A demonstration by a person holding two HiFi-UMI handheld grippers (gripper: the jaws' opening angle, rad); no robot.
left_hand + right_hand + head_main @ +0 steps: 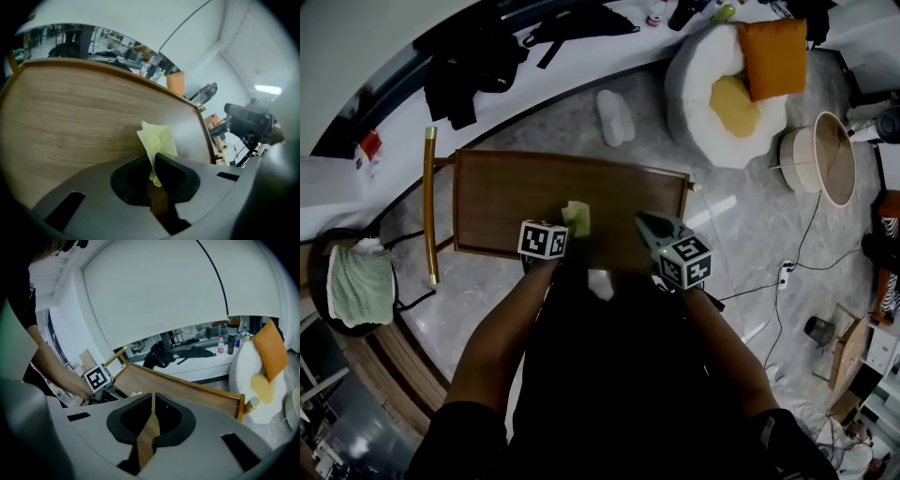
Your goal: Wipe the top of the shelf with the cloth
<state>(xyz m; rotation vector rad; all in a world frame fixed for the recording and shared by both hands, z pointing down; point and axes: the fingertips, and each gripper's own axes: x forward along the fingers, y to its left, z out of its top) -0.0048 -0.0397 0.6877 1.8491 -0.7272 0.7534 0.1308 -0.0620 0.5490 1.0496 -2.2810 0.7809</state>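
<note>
The shelf top [516, 202] is a brown wooden tray surface with a raised rim and a brass handle at its left end. A pale yellow-green cloth [577, 217] rests on it near the front edge. My left gripper [565, 232] is shut on the cloth [157, 140], which sticks up from between the jaws over the wood grain [70, 117]. My right gripper [645, 225] hovers over the shelf's front right part, shut with nothing held. In the right gripper view its jaws [153, 401] meet, and the shelf [178, 385] lies ahead.
A white beanbag chair [717, 89] with orange cushions sits behind the shelf at the right. A round side table [830, 155] is further right. A stool with a green towel [356, 281] stands at the left. Cables run over the marble floor [750, 234].
</note>
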